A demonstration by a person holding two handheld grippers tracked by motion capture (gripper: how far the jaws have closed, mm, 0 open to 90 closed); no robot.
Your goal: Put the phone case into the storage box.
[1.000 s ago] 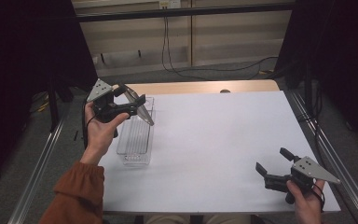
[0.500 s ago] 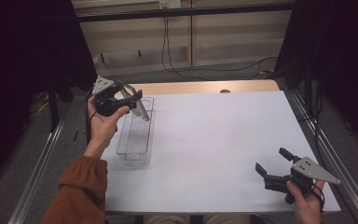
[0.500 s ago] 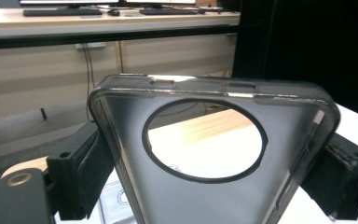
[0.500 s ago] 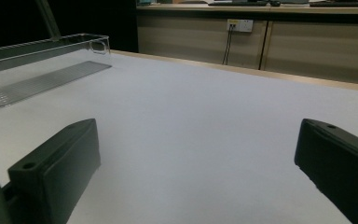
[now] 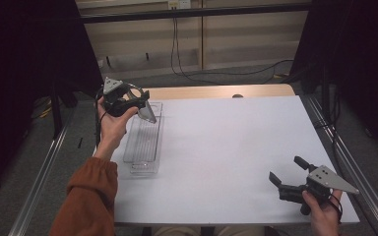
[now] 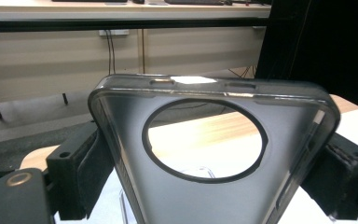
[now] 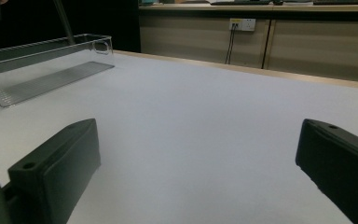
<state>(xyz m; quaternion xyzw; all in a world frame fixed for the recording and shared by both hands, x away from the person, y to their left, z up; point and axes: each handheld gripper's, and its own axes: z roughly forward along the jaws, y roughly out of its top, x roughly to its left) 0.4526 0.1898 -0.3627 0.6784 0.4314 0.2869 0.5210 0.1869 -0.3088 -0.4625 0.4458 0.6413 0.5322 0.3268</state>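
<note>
A translucent smoky phone case (image 6: pixel 214 154) with a large round camera opening sat clamped between the two black jaws of the left tongs (image 5: pixel 137 104), one jaw pressed against each long edge. In the left gripper view the case's top end, with its slim button cut-outs, pointed away from the tongs, and the pale wooden table edge showed through the round opening. In the high view the case (image 5: pixel 146 112) hung tilted from the left tongs, raised above the far end of a clear plastic tray (image 5: pixel 145 140) and not touching it. The tray was long and narrow, lying lengthwise on the white table (image 5: pixel 226 147) directly below and nearer the person than the left tongs, with its near end just past the forearm in a rust-orange sleeve (image 5: pixel 86 196). The left hand (image 5: pixel 109 125) gripped the left tongs from below. Well apart, at the near right corner of the table, the right tongs (image 5: pixel 285 169) were held low in the right hand (image 5: pixel 322 211), jaws spread wide with nothing between them. From the right tongs, the tray (image 7: pixel 42 60) lay far off to the left across bare white table.
</note>
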